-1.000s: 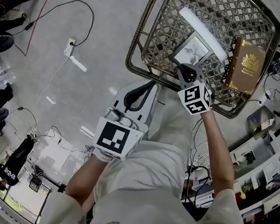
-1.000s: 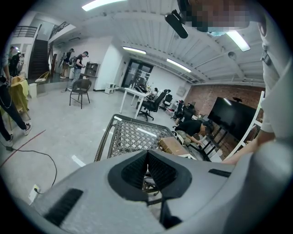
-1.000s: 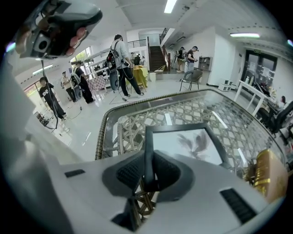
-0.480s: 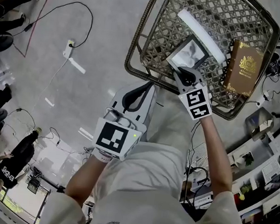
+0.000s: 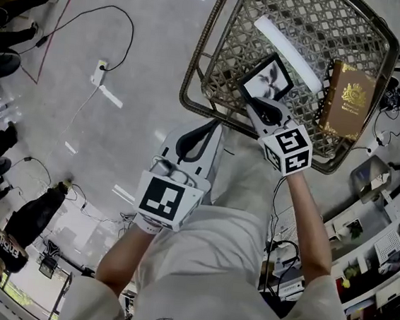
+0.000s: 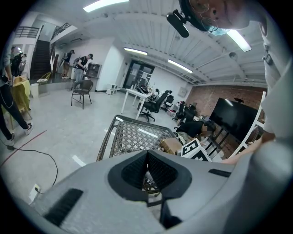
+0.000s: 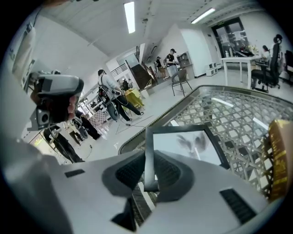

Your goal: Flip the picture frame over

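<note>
A dark-framed picture frame (image 5: 265,78) (image 7: 185,143) with a pale grey print is tilted up off the woven wicker table (image 5: 227,38), its picture side showing. My right gripper (image 5: 261,104) (image 7: 149,178) is shut on the frame's near edge, which runs between the two pads. My left gripper (image 5: 201,133) (image 6: 147,170) hangs over the floor short of the table's near rim, its jaws shut with nothing between them.
On the table lie a white light tube (image 5: 289,46) beyond the frame and a brown book with a gold crest (image 5: 349,93) at the right. A power strip and cable (image 5: 99,67) lie on the grey floor at left. Shelving (image 5: 380,267) stands at lower right.
The right gripper has risen and rolled, lifting the frame's near edge so the frame tilts steeper off the table. The left gripper has stayed put.
</note>
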`<state>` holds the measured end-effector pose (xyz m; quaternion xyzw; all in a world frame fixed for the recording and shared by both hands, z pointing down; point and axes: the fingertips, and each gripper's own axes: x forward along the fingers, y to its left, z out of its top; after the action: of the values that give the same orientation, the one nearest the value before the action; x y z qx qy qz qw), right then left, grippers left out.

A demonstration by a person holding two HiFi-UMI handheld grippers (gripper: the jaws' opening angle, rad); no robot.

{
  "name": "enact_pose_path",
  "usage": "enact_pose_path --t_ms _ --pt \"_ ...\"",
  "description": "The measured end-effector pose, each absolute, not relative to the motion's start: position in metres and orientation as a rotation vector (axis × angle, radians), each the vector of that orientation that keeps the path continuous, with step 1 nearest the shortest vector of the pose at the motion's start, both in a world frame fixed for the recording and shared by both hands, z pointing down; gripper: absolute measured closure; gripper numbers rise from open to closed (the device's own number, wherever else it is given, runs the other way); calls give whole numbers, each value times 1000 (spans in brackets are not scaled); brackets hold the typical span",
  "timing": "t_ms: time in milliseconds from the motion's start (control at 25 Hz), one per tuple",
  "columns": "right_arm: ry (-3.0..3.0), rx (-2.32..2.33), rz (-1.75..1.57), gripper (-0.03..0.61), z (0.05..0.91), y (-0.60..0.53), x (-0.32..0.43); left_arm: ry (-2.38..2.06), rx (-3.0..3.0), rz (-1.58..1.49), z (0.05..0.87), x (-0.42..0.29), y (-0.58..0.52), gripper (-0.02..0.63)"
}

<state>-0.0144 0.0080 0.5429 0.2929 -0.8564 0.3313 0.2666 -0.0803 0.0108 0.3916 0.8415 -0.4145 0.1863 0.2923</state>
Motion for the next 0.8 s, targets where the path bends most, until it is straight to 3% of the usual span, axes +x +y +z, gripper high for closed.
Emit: enact_pose_path --t_ms 800 --pt "-2441 873 1428 503 496 -13 -24 -1108 2207 469 385 -80 7 589"
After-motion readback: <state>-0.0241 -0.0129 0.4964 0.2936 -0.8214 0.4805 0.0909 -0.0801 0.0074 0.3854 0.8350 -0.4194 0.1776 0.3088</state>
